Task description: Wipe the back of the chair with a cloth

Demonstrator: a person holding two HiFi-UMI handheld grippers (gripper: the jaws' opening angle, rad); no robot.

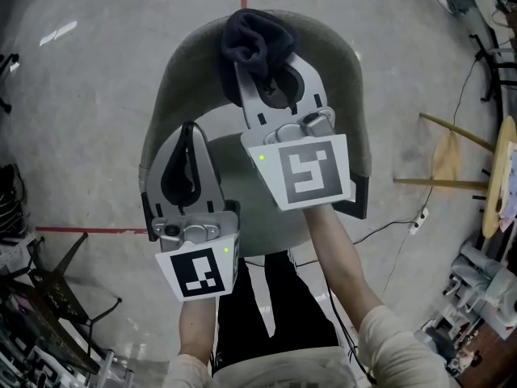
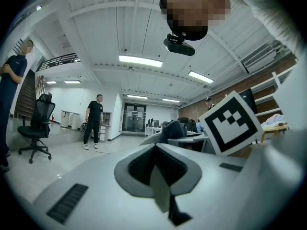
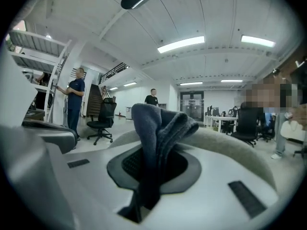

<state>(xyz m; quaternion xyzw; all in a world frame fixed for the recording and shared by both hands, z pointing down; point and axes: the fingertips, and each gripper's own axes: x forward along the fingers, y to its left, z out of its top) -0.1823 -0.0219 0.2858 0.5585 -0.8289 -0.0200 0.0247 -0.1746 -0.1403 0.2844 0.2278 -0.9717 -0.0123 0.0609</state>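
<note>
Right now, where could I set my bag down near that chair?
The bare floor left of the chair, beyond the red tape line, is the widest patch. The right side is crowded by a wooden stand and a power strip. Lower left holds metal frames.

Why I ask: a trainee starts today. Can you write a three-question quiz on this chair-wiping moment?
1. True or false: the left gripper holds the dark blue fabric cloth.
2. Where does the cloth sit? A) on the seat B) at the top edge of the curved grey-green upholstered chair back C) on the floor
3. Fill in: the right gripper has its jaws shut on the ____.
Key: 1 false; 2 B; 3 cloth.
</note>
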